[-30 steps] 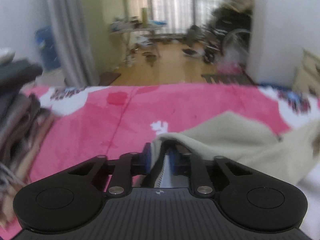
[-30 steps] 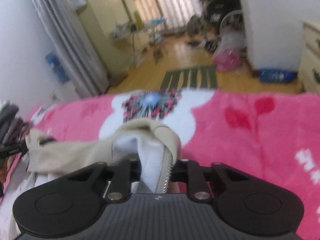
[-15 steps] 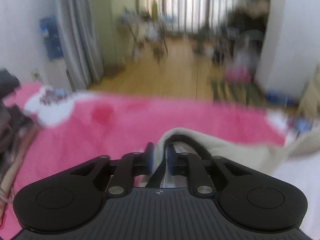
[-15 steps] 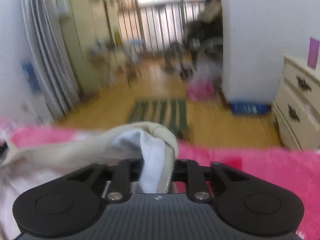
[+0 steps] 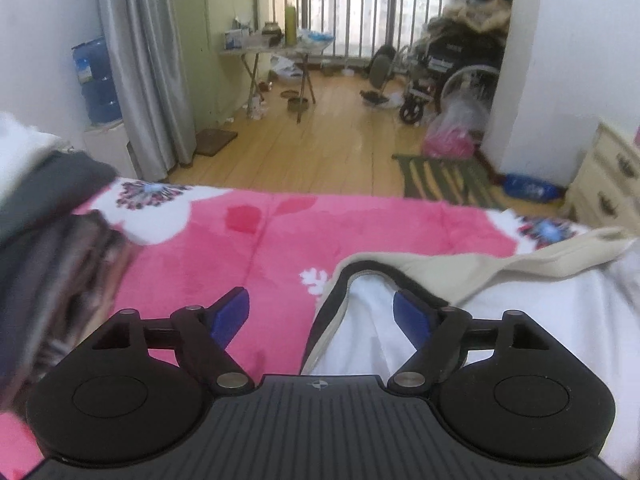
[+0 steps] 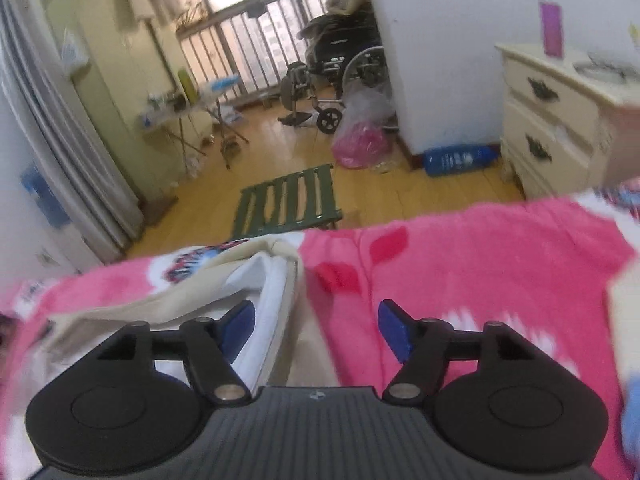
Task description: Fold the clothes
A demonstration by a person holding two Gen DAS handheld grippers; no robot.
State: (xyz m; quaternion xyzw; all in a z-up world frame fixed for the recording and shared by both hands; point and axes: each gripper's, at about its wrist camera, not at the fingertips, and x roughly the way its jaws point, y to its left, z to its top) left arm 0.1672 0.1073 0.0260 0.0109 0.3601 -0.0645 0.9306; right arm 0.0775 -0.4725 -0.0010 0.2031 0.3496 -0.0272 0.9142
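Both hand-held grippers, left (image 5: 322, 318) and right (image 6: 316, 326), have just spread open, releasing the beige jacket (image 5: 460, 268). It lies on the pink blanket (image 5: 280, 232), one fold laid, more remaining.

A pink flowered blanket (image 5: 360, 232) is covering the bed. Beyond it, a green slatted stool (image 6: 288, 204) is standing on the wooden floor (image 5: 332, 140), and a wheelchair (image 5: 448, 68) is sitting by the balcony railing (image 5: 360, 4) (with a pink bag (image 6: 360, 144) near it). A folding surface (image 5: 272, 50) is carrying bottles beside a grey curtain (image 5: 144, 64). A cream dresser (image 6: 560, 116) is standing against the wall.
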